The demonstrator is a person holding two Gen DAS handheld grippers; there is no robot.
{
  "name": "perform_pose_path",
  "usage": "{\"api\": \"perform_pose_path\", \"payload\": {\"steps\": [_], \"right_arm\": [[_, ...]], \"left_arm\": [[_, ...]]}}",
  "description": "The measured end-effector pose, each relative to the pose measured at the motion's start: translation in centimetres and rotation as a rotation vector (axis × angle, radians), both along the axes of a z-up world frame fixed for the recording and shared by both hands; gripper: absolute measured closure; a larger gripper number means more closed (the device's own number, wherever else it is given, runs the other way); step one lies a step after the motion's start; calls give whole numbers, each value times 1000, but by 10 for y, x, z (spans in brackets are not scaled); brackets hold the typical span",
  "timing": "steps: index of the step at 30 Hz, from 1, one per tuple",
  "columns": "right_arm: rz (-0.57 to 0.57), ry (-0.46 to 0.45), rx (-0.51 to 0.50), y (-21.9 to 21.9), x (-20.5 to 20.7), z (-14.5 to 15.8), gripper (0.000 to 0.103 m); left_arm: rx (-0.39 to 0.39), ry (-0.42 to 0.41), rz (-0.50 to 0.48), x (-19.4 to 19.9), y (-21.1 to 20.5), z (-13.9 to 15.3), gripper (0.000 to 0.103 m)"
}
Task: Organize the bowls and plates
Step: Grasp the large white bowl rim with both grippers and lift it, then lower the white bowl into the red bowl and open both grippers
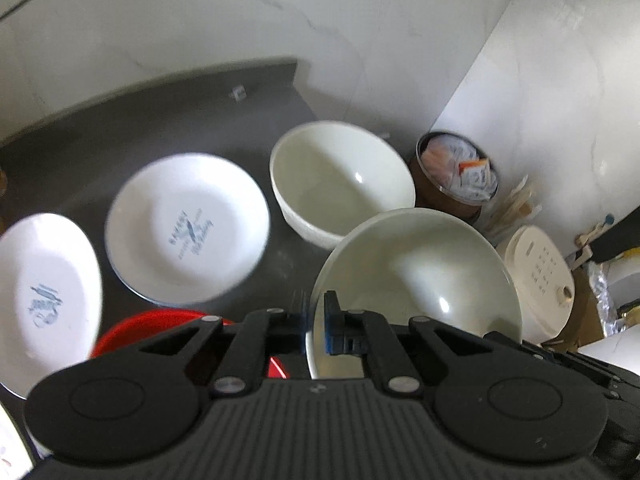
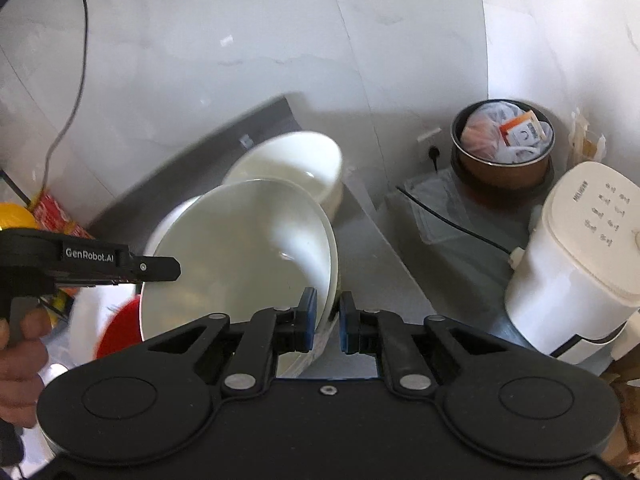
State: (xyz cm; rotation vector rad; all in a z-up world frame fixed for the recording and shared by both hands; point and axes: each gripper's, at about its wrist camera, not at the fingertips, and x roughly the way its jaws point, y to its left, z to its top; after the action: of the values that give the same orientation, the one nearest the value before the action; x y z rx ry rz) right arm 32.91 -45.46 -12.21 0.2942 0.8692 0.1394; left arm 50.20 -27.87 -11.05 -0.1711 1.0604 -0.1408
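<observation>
Bare desk (image 1: 120,128) lies open at 11 o'clock; plates (image 1: 186,228) and a white bowl (image 1: 340,180) crowd the centre.

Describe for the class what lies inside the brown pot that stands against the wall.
The brown pot holds a crumpled clear plastic bag with something orange in it, and a white-and-orange packet on top. These fill it to the rim, so whatever lies deeper, and the pot's bottom, are covered.
</observation>
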Motion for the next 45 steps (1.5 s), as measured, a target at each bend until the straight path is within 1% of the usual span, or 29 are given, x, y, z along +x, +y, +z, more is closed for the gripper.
{"api": "perform_pose_path", "payload": {"steps": [4, 8, 12, 18, 23, 28, 38, 45], "right_arm": [[13, -44, -8, 14, -4, 16, 92], [42, -69, -15, 31, -7, 23, 92], [82, -82, -29, 52, -11, 26, 91], [128, -77, -40, 79, -17, 26, 91], [167, -53, -53, 102, -21, 22, 91], [200, -26, -81, 124, -25, 15, 91], [236, 17, -156, 151, -26, 0, 91], [254, 56, -201, 160, -24, -11, 91]], "left_arm": [[-5, -29, 17, -6, 16, 18, 97], [-10, -47, 49, -17, 33, 28, 97], [-6, -51, 73, -28, 53, 30, 97], [-5, -44, 113, -43, 81, 30, 97], [-9, -16, 146, -56, 106, 21, 97], [-4, 21, 168, -61, 123, 8, 97], [2, 67, 182, -66, 140, -12, 97], [-4, 108, 182, -64, 146, -29, 96]]}}
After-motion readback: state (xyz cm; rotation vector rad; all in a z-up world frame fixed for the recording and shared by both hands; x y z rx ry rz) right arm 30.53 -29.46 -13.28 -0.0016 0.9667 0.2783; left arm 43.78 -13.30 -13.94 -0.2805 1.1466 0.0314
